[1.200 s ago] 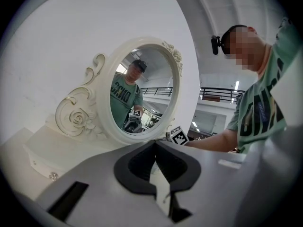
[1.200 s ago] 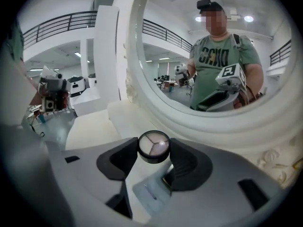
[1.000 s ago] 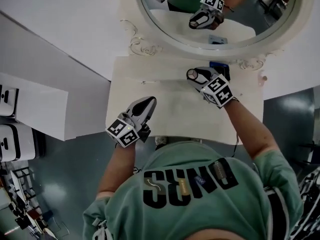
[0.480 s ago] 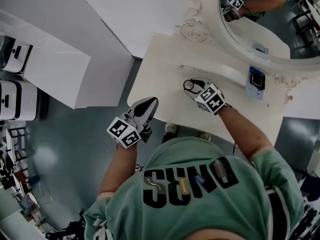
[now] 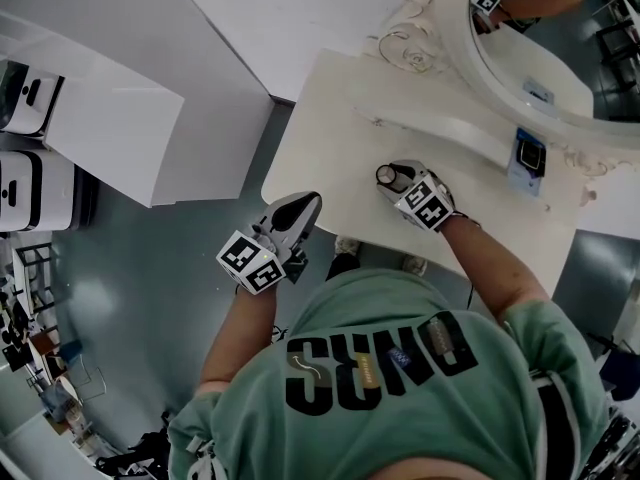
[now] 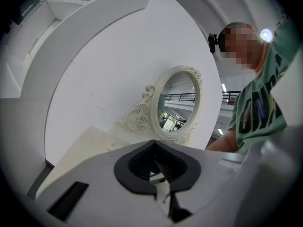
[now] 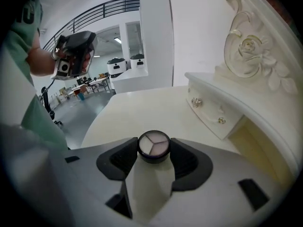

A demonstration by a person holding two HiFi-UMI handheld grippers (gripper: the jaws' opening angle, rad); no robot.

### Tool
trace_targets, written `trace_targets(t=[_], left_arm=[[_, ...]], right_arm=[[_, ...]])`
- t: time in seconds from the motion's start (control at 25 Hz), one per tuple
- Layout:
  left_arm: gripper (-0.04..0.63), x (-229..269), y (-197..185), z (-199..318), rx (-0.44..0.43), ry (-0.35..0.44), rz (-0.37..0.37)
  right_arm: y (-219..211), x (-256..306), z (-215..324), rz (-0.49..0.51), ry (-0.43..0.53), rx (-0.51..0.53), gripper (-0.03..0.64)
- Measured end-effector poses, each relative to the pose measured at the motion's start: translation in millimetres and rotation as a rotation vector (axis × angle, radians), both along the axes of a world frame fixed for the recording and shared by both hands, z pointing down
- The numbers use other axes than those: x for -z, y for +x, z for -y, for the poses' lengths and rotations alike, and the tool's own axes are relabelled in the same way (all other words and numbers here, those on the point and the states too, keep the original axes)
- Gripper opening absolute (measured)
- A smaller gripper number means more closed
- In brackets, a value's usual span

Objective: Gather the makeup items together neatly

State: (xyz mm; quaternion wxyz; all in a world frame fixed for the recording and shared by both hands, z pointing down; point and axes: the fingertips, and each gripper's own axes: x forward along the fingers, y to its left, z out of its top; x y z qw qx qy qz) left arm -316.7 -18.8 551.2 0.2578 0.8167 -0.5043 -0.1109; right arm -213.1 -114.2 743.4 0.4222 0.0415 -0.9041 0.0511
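Note:
A small round compact (image 7: 153, 144) with three pale shades in a dark rim sits between the pads of my right gripper (image 7: 153, 151), which is shut on it. In the head view that compact (image 5: 385, 175) is over the middle of the cream vanity table (image 5: 320, 118), with the right gripper (image 5: 390, 178) angled down at it. My left gripper (image 5: 303, 206) hovers at the table's front left edge, jaws shut and empty. In the left gripper view the left gripper (image 6: 156, 167) points level toward the oval mirror (image 6: 177, 105).
A blue flat case (image 5: 528, 158) lies on the raised shelf below the ornate mirror (image 5: 560, 58). A small drawer front with two knobs (image 7: 196, 102) is at the right of the right gripper view. White cabinets (image 5: 90, 118) stand left of the table.
My right gripper has carried the compact away from the blue case, down toward the middle of the table. The head view has swung left. The left gripper shifted slightly at the front edge.

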Motion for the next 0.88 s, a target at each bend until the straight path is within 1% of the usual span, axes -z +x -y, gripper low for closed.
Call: trace_targets(t=[0.08,0.16,0.2,0.28,0.36,0.44,0.56,0.64,0.76,0.88], left_arm=[[0.009,0,6,3,-0.015,-0.006,0.002],[0.009,2,13,6,-0.032,-0.008,0.005],[0.009,3,18,9,-0.043,-0.007,0.007],[0.009,8,28,15,-0.067,-0.001,0.015],[0.009,14,40,23,-0.090,0.009,0.023],[0.009,22,55,33,-0.115,0.020,0.029],[0.009,34,89,53,-0.173,0.043,0.035],[0.009,42,114,69,-0.221,0.065,0.030],[0.009,54,153,92,-0.289,0.092,0.025],[0.009,64,188,104,-0.322,0.100,0.029]], right_arm=[[6,-10,-2,-0.038,0.002,0.019,0.210],[9,-13,-3,-0.041,-0.001,0.036,0.227],[10,-8,-1,-0.021,0.001,0.035,0.235],[11,15,5,0.048,0.002,0.004,0.235],[19,50,16,0.127,0.014,-0.047,0.235],[39,87,36,0.199,0.041,-0.111,0.235],[95,133,77,0.264,0.108,-0.241,0.233],[146,151,107,0.266,0.156,-0.344,0.233],[224,156,148,0.220,0.192,-0.508,0.233],[287,149,177,0.139,0.220,-0.597,0.235]])
